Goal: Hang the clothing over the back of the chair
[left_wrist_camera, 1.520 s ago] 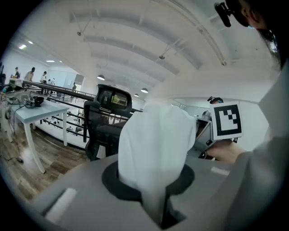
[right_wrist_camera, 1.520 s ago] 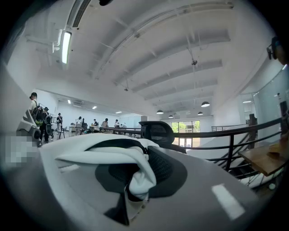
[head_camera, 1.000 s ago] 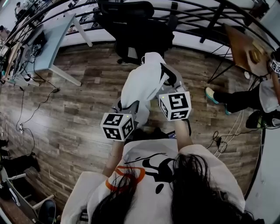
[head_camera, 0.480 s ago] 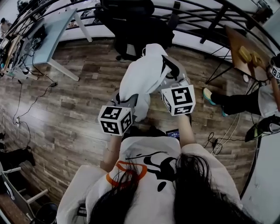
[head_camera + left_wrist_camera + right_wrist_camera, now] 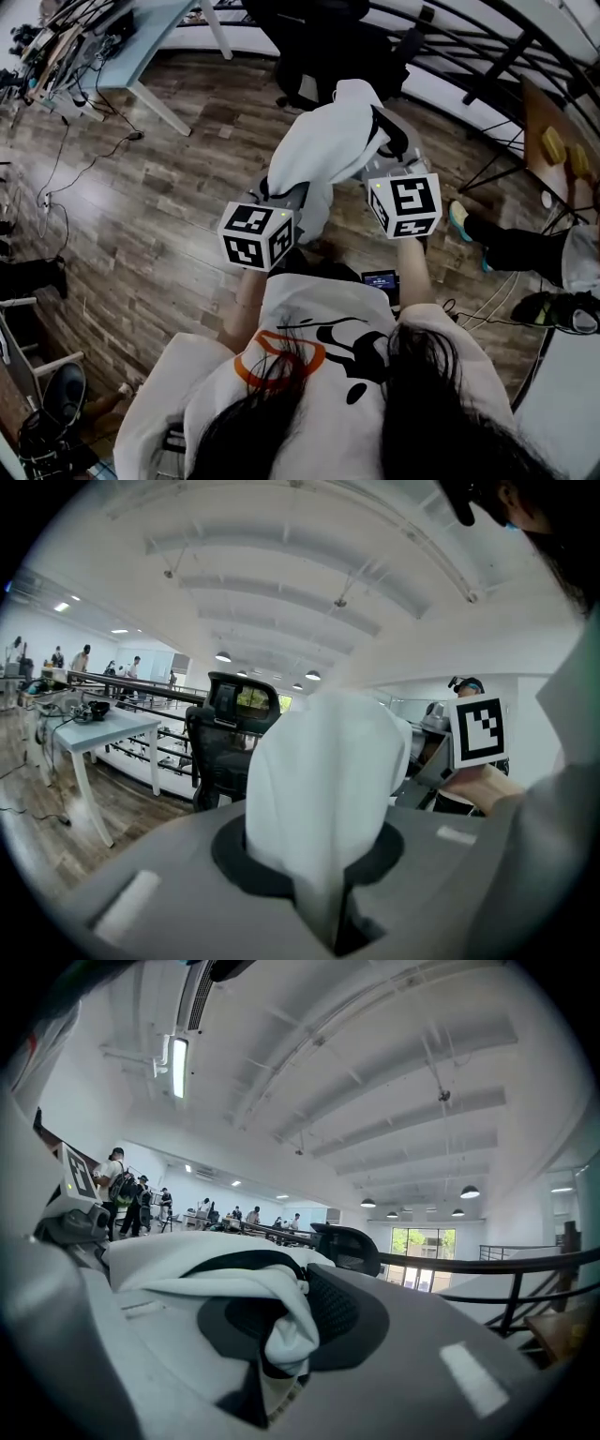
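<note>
A white garment with black trim (image 5: 323, 150) hangs bunched between my two grippers above the wooden floor. My left gripper (image 5: 281, 195) is shut on its lower left fold, and in the left gripper view the white cloth (image 5: 319, 780) rises straight out of the closed jaws of my left gripper (image 5: 326, 860). My right gripper (image 5: 380, 171) is shut on the black-trimmed edge (image 5: 281, 1321), which shows pinched in my right gripper (image 5: 281, 1340). The black office chair (image 5: 328, 47) stands just beyond the garment, its back (image 5: 230, 733) and headrest (image 5: 349, 1244) facing me.
A light table (image 5: 155, 23) with cables stands at the back left, and a black railing (image 5: 487, 66) runs behind the chair. Someone's legs and teal shoe (image 5: 459, 217) are at the right beside a wooden table (image 5: 553, 131). People stand far off.
Both grippers carried the garment a little forward and up, nearer to the black chair. Both grips on the cloth stayed the same.
</note>
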`<state>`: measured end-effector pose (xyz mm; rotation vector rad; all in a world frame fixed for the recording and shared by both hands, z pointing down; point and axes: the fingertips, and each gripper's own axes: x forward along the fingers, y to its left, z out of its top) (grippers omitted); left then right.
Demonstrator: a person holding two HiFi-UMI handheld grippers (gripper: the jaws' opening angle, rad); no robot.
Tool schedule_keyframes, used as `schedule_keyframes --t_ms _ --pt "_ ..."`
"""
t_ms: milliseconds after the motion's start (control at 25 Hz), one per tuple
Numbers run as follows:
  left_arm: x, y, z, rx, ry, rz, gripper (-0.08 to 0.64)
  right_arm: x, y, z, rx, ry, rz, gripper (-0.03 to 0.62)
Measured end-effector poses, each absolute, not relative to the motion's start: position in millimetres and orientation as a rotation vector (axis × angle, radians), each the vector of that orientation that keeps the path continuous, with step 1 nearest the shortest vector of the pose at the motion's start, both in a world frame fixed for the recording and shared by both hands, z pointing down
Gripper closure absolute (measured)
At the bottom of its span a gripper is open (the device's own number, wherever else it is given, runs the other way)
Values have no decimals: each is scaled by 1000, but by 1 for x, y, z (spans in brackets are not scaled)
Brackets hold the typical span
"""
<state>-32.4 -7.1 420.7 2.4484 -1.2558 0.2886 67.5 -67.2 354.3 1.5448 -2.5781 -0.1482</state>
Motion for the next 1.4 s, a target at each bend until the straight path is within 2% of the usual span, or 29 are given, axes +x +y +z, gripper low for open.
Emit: schedule_keyframes --t_ms 720,1400 --pt "-73 -20 412 2407 -1366 262 381 17 -85 336 1398 -2688 -240 505" --pt "-148 -159 403 2462 -1307 159 382 -75 -228 314 1379 -2691 -325 505"
